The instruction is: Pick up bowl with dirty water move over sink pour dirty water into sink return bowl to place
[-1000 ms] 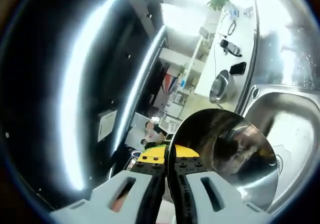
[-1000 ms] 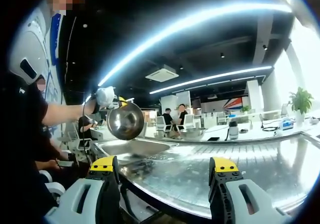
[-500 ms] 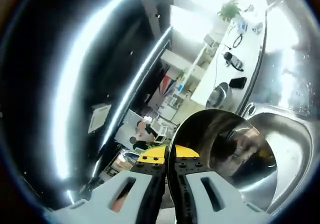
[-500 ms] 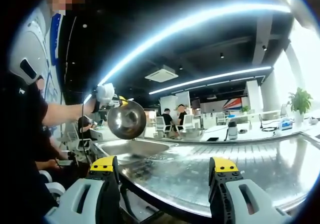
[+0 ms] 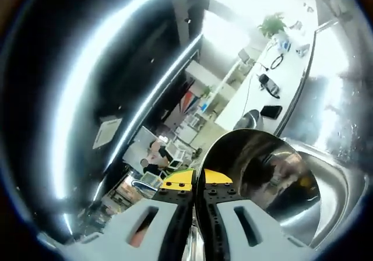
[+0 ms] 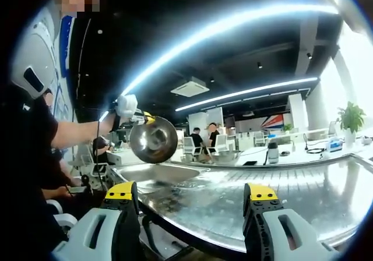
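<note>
In the left gripper view my left gripper (image 5: 194, 182) is shut on the rim of a shiny steel bowl (image 5: 262, 179), tipped on its side above the steel sink (image 5: 344, 185). From the right gripper view the same bowl (image 6: 154, 140) hangs tilted in the air over the sink basin (image 6: 154, 172), with the left gripper (image 6: 137, 120) clamped on its upper rim and a person's arm behind it. My right gripper (image 6: 192, 200) stands open near the counter's front edge, holding nothing. Whether water is in the bowl cannot be made out.
A wet steel counter (image 6: 280, 185) runs right of the sink. A second steel bowl (image 5: 249, 119), a dark phone (image 5: 270, 110) and a kettle (image 6: 271, 151) sit along its far side. A potted plant (image 6: 351, 118) stands at the far right. A person stands at left.
The bowl in the left gripper has drifted a little right and lower over the sink and tilted further. The left gripper view has swung. The right gripper has stayed put.
</note>
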A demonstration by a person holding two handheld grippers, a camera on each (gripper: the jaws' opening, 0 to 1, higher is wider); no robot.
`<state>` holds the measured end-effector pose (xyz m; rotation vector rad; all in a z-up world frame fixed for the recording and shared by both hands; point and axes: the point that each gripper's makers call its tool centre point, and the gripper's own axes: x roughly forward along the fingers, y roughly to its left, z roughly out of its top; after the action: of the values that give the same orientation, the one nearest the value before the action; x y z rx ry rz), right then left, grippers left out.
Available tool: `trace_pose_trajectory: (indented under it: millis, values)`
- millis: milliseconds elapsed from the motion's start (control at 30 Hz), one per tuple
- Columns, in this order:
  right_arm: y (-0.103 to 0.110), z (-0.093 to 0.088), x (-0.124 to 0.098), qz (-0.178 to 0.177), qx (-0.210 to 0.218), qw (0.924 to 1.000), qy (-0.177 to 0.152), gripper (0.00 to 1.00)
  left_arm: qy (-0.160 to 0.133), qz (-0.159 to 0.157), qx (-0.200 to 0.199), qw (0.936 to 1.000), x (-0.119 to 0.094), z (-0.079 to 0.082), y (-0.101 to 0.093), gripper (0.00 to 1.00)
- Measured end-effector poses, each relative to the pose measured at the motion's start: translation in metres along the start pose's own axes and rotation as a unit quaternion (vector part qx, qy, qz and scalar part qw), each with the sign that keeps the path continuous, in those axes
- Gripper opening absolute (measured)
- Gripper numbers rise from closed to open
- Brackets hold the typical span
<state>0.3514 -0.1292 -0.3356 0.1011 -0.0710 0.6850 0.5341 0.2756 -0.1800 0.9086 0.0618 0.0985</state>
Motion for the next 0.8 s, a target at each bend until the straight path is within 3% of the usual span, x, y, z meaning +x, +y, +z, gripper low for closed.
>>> trace_pose_trajectory:
  millis: [467, 800]
  values:
    - [-0.002, -0.005, -0.011, -0.005, 0.008, 1.0, -0.001, 0.66, 0.002, -0.028, -0.058, 0.9979, 0.001, 0.016, -0.023, 0.0]
    - [-0.007, -0.004, -0.02, -0.012, 0.009, 0.9999, -0.003, 0.66, -0.014, -0.058, -0.126, 0.9902, 0.003, 0.041, -0.05, 0.0]
